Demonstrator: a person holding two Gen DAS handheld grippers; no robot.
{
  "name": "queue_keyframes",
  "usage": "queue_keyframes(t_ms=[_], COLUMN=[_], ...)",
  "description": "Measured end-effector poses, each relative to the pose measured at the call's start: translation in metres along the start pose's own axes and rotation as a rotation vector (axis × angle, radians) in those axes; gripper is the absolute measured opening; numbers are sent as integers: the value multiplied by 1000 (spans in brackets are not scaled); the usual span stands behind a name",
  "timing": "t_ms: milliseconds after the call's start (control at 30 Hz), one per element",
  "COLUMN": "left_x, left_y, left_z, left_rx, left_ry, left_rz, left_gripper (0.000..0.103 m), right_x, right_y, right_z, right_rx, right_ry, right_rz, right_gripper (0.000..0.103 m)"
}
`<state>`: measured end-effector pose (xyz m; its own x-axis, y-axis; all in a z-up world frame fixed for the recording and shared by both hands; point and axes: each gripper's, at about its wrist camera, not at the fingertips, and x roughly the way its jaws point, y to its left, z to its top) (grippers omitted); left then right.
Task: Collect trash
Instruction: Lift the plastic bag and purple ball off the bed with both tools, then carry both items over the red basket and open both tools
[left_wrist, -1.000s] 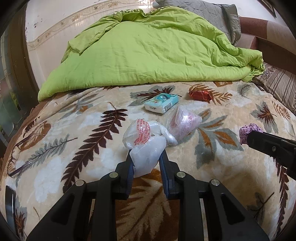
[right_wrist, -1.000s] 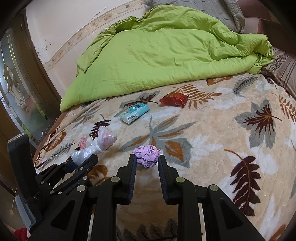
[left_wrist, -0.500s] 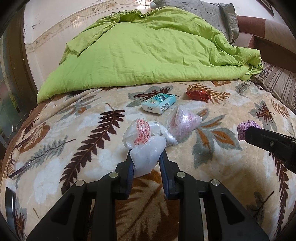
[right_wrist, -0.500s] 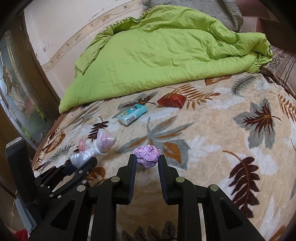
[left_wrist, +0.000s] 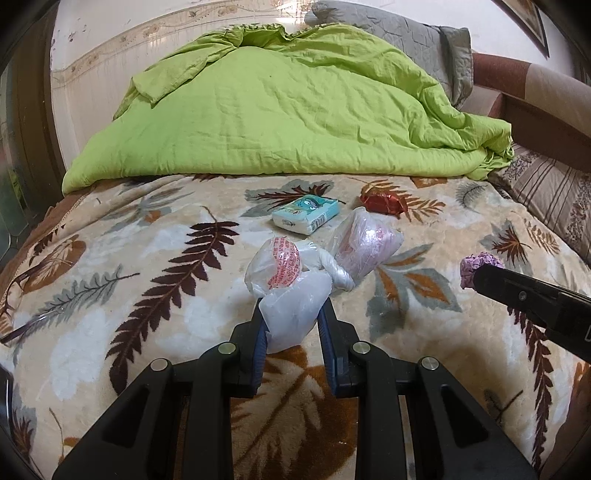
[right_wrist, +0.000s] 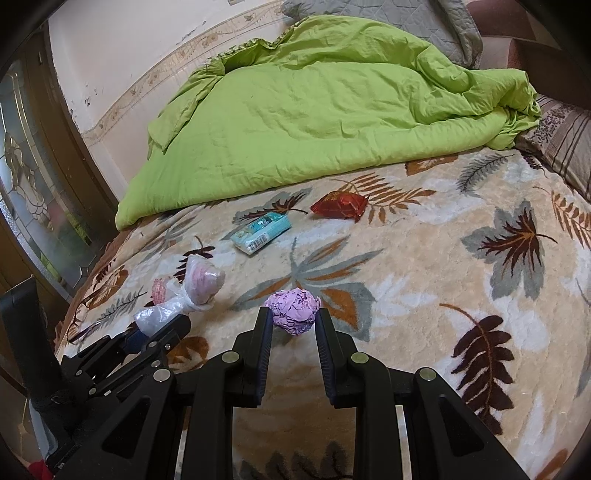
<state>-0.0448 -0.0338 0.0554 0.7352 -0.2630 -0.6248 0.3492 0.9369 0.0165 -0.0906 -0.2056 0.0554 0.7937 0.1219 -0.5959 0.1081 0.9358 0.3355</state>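
My left gripper (left_wrist: 291, 314) is shut on the tail of a knotted white plastic bag (left_wrist: 291, 291) whose bulges, one red-printed and one pinkish, lie on the leaf-patterned blanket (left_wrist: 155, 266). My right gripper (right_wrist: 293, 317) is shut on a crumpled purple paper ball (right_wrist: 294, 311). That ball (left_wrist: 476, 266) shows at the right in the left wrist view, and the plastic bag (right_wrist: 184, 295) at the left in the right wrist view. Farther back lie a teal tissue pack (left_wrist: 306, 213) (right_wrist: 261, 232) and a red foil wrapper (left_wrist: 384, 203) (right_wrist: 341, 205).
A rumpled green duvet (left_wrist: 288, 110) covers the far half of the bed, with grey pillows behind it. A striped pillow (left_wrist: 550, 195) lies at the right edge. Spectacles (right_wrist: 86, 312) rest on the blanket at the left, close to a glass-panelled door (right_wrist: 33, 184).
Both grippers have kept their hold and barely shifted. The view has drifted slightly, with the bed items sitting a little higher and farther left.
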Motion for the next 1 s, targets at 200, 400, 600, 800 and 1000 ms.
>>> queue_keyframes(t_ms=[200,400,600,800,1000], left_x=[-12,-40,-77,-125,-153], left_y=[0,-8,-50,-127,-224], left_z=[-3,-12,-23,-14,-19], left_rx=[2,2,77,208,311], left_ry=[-19,-7,0,2,110], left_rz=[-36,-111,-253,-477,-744], left_gripper=[25,25,25,25,25], right_x=[-13,-54,-122,-216,-303], right_y=[-3,-4,-21,-78,-157], right_z=[-1,-16,-33,-55,-86], right_rx=[14,55,83,162,327], right_ry=[-31,-55,-79,-153,-220], right_rz=[-22,11,52,-33,-201], right_gripper=[26,26,26,26,26])
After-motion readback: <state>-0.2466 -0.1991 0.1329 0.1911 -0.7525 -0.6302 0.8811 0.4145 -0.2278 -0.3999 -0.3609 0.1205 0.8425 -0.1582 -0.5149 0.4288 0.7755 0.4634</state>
